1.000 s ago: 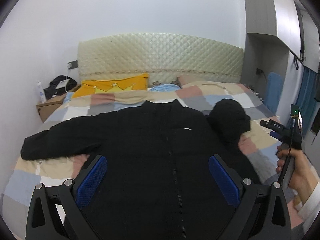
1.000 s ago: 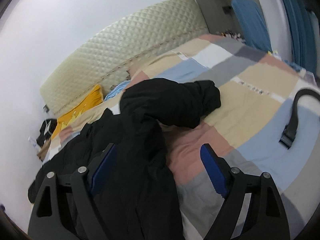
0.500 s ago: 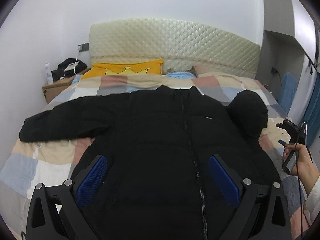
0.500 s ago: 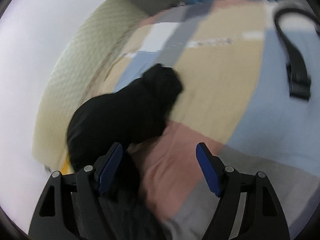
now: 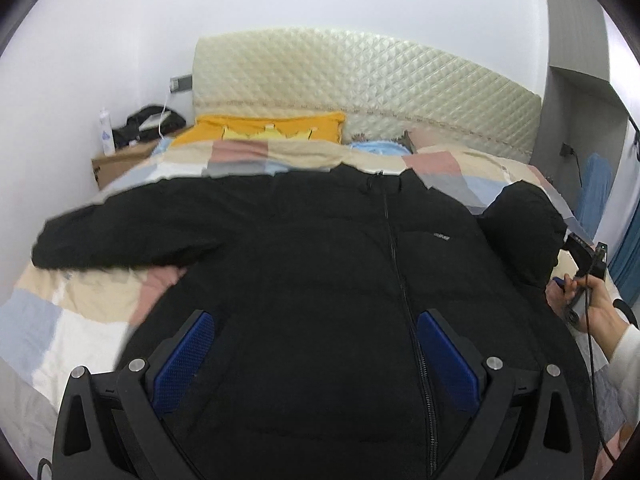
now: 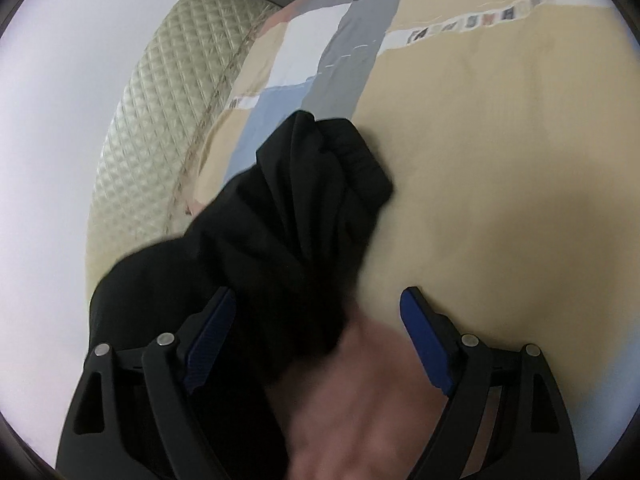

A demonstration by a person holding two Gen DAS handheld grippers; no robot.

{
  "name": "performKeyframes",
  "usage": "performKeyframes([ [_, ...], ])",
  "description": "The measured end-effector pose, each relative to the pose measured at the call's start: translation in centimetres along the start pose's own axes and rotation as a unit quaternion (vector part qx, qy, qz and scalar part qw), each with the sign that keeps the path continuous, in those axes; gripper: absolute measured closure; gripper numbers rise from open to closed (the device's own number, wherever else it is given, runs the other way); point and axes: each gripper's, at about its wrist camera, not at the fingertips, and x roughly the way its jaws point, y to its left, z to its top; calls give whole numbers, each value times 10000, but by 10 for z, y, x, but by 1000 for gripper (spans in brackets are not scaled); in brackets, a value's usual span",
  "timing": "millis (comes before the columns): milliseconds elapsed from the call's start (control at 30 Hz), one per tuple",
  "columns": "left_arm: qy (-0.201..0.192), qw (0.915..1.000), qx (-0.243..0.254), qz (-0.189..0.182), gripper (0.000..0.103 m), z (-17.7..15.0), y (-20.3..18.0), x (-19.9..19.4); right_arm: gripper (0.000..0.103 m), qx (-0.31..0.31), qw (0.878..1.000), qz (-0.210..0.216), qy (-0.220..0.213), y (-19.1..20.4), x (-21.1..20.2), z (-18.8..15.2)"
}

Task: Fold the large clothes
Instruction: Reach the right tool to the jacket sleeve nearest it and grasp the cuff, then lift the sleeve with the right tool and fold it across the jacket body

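On the patchwork quilt-covered bed [image 5: 72, 312], a big black puffer zip jacket [image 5: 328, 280] lies face up, zipper front showing, collar toward the cream quilted headboard [image 5: 360, 80], hem toward the camera. Long axis runs hem-to-collar, roughly down the bed's length; in the left wrist view one sleeve is laid straight out to the left across the quilt, the other sleeve [image 5: 524, 232] is bunched in a lump at the right.

Change: a second ago the right gripper [image 6: 316, 344] looked at that bunched sleeve from well back; half a second ago it was swinging, blurred; now it is right down over the sleeve [image 6: 312, 208], cloth lying between the blue pads. Jaws spread wide, nothing pinched. Left gripper [image 5: 316, 352] has eased closer over the jacket's lower front and shifted a bit, jaws also spread, holding nothing, whether pads touch cloth unclear. Right hand [image 5: 592, 308] visible at the right edge of the left view, gripping its tool.

Meaning, judged: folding not started; the right side is lining up for a grab on the crumpled sleeve, probably to straighten or fold it inward. Sleeve cuff points away from the right camera, toward the beige patch of quilt. Thick padded fabric, likely needs a deep bite.
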Motion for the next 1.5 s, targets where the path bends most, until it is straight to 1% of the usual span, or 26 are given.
performKeyframes([
  [67,-79,9999,50,88,0,-3,-1,9,19,-171,9994,-234,-175,4,13,9],
  [100,-79,9999,83,89,0,-4,-3,12,19,-156,9990,-301,-280,4,17,12],
  [167,-90,9999,137,11,0,-6,-7,20,14,-94,9983,-378,-443,5,29,21],
  [233,-117,9997,212,-51,0,-7,-12,26,10,-298,9973,-422,-520,15,41,31],
  [300,-115,9994,292,-108,0,-7,-17,32,11,-568,9961,-466,-483,24,54,38],
  [367,1,9992,337,-212,0,-9,-22,42,16,-862,9937,-561,-451,31,63,43],
  [400,40,9992,311,-259,0,-11,-24,48,22,-944,9929,-580,-429,33,66,45],
  [433,88,9991,284,-291,0,-12,-26,53,36,-967,9930,-529,-414,34,68,46],
  [467,175,9990,252,-337,0,-14,-27,58,44,-967,9935,-464,-388,35,69,47],
  [500,302,9985,191,-409,0,-14,-27,66,56,-989,9936,-420,-360,36,68,48],
  [533,358,9983,153,-440,0,-15,-27,70,65,-1038,9929,-449,-372,37,67,49],
  [600,389,9984,138,-395,0,-17,-29,76,76,-1234,9894,-616,-451,42,58,53],
  [667,395,9983,256,-344,0,-19,-33,79,80,-1311,9869,-781,-522,44,44,60],
  [733,355,9982,383,-304,0,-20,-37,78,82,-1324,9836,-982,-732,43,22,69],
  [800,259,9981,495,-260,0,-21,-40,72,83,-1205,9819,-1113,-948,37,-4,81],
  [900,146,9980,559,-253,0,-21,-42,63,83,-1145,9747,-1470,-1235,23,-48,97],
  [967,50,9980,581,-261,0,-21,-42,56,83,-1106,9693,-1745,-1336,13,-81,110],
  [1067,37,9983,547,-205,0,-20,-38,49,83,-1010,9656,-1894,-1466,6,-122,126],
  [1100,18,9985,499,-211,0,-19,-36,46,83,-1048,9635,-1971,-1478,5,-138,132],
  [1167,-20,9989,425,-215,0,-17,-32,40,84,-1139,9629,-1983,-1436,7,-159,138],
  [1267,-123,9990,393,-174,0,-13,-28,32,87,-1160,9628,-1956,-1462,17,-184,141],
  [1300,-170,9989,414,-125,0,-12,-26,29,87,-1150,9608,-1994,-1544,23,-194,144],
  [1367,-255,9987,435,-42,0,-11,-24,24,88,-1158,9595,-1941,-1683,39,-216,151],
  [1433,-340,9985,430,0,0,-10,-20,17,88,-1326,9576,-1928,-1681,61,-230,155],
  [1500,-415,9981,445,13,0,-7,-18,11,88,-1552,9553,-1853,-1700,87,-241,151],
])
